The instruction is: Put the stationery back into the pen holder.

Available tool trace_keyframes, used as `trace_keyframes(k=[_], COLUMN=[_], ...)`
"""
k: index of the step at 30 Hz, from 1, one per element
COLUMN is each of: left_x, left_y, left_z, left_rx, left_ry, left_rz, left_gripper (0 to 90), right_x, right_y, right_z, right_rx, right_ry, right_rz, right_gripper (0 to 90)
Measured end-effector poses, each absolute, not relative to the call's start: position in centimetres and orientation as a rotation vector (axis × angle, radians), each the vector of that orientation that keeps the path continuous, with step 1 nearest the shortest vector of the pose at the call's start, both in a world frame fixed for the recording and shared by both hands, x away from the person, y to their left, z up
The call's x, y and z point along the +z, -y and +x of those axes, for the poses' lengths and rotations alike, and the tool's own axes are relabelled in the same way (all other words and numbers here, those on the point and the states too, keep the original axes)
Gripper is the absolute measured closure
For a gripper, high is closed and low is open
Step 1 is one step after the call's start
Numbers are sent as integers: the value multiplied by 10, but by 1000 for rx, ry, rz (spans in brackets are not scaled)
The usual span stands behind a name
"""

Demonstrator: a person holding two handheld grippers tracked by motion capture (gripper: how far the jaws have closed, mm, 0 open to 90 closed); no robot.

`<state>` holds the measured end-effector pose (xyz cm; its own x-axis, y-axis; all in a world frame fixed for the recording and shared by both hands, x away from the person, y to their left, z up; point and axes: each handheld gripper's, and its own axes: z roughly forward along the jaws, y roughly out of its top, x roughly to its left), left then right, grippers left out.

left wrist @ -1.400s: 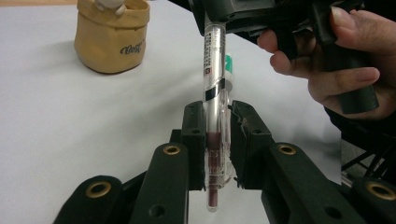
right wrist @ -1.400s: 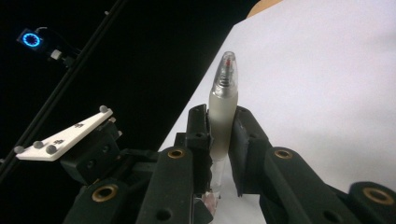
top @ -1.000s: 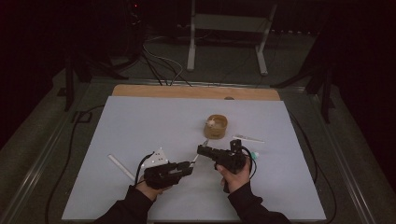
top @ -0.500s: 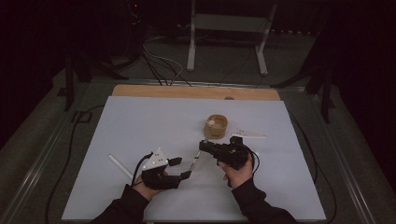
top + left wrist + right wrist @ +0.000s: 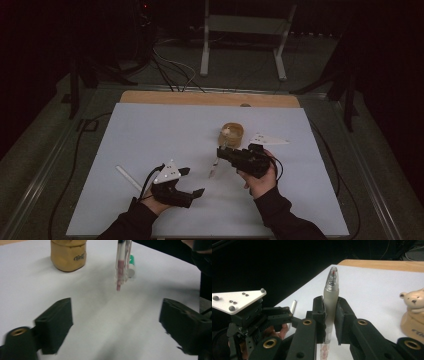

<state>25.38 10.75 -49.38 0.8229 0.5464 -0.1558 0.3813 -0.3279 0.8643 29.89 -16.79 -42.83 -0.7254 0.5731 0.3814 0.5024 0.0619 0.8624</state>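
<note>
My right gripper [image 5: 221, 153] is shut on a clear pen with a frosted grip [image 5: 331, 293]. The pen stands upright between the jaws, and its pink lower end [image 5: 213, 169] hangs above the white table. In the left gripper view the pen [image 5: 122, 263] dangles ahead of me. My left gripper [image 5: 192, 181] sits low near the table's front. Its jaws have just been opening and stand wide with nothing between them [image 5: 117, 327]. It lies left of and nearer than the pen, apart from it. From the right gripper view, the left gripper [image 5: 287, 315] shows at lower left.
A tan bear-shaped holder [image 5: 231, 135] stands just beyond the right gripper. A white stick [image 5: 128, 177] lies on the white tabletop [image 5: 150, 130] left of the left gripper. A small green and white piece [image 5: 131, 264] lies behind the pen. A wooden strip [image 5: 200, 98] edges the far side.
The left gripper's jaws have spread wide apart. The right gripper has lifted a little with the pen still in it.
</note>
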Motion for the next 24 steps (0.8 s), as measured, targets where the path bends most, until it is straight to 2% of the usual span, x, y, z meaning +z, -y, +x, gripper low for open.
trace_keyframes(k=[4, 7, 24], left_x=[-494, -495, -497], left_y=[-107, -107, -114], left_z=[253, 253, 254], left_rx=[198, 201, 180], left_ry=[-676, -672, -651], left_rz=[1970, 1973, 1973], left_gripper=[33, 10, 2], right_x=[-422, -417, -399], right_y=[172, 175, 189], right_z=[300, 302, 308], right_rx=[1764, 1739, 1619], right_ry=[-2242, -2255, -2216], right_rz=[1116, 1096, 1006], right_gripper=[803, 803, 803])
